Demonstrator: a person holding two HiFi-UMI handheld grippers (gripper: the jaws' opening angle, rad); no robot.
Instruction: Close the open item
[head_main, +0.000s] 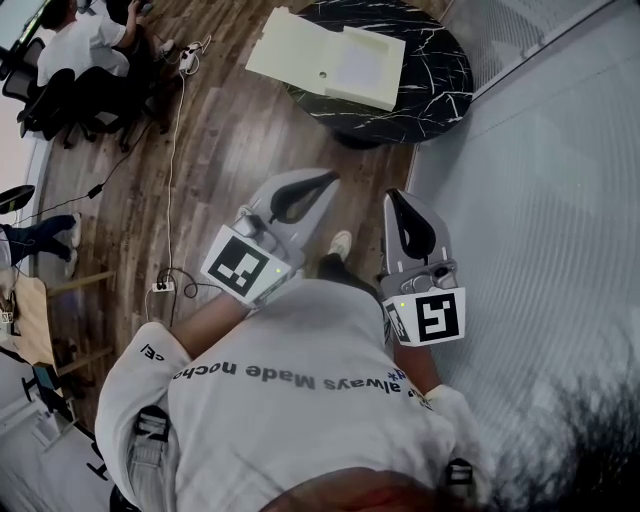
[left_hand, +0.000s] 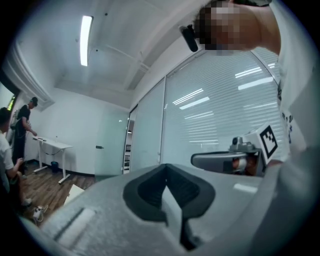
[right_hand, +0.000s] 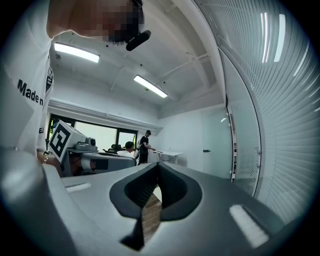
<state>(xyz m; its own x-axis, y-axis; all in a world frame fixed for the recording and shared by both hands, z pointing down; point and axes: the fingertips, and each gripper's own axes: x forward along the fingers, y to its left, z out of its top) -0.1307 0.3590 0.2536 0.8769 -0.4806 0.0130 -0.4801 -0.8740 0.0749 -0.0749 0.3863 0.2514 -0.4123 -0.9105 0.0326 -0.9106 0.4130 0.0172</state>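
Observation:
A flat cream box (head_main: 330, 55) lies open on a round black marble table (head_main: 440, 90) at the top of the head view, well ahead of both grippers. My left gripper (head_main: 328, 178) and right gripper (head_main: 397, 195) are held side by side at chest height, pointing level toward the table, far from the box. The left gripper's (left_hand: 166, 167) jaws meet with nothing between them. The right gripper's (right_hand: 159, 165) tips also meet and hold nothing. A pale corner (left_hand: 74, 192), likely the box, shows low in the left gripper view.
Wood floor with cables and a power strip (head_main: 165, 285) lies to the left. People sit at desks (head_main: 80, 40) at the top left. A glass wall with blinds (head_main: 540, 200) runs along the right. My own shoe (head_main: 340, 243) shows between the grippers.

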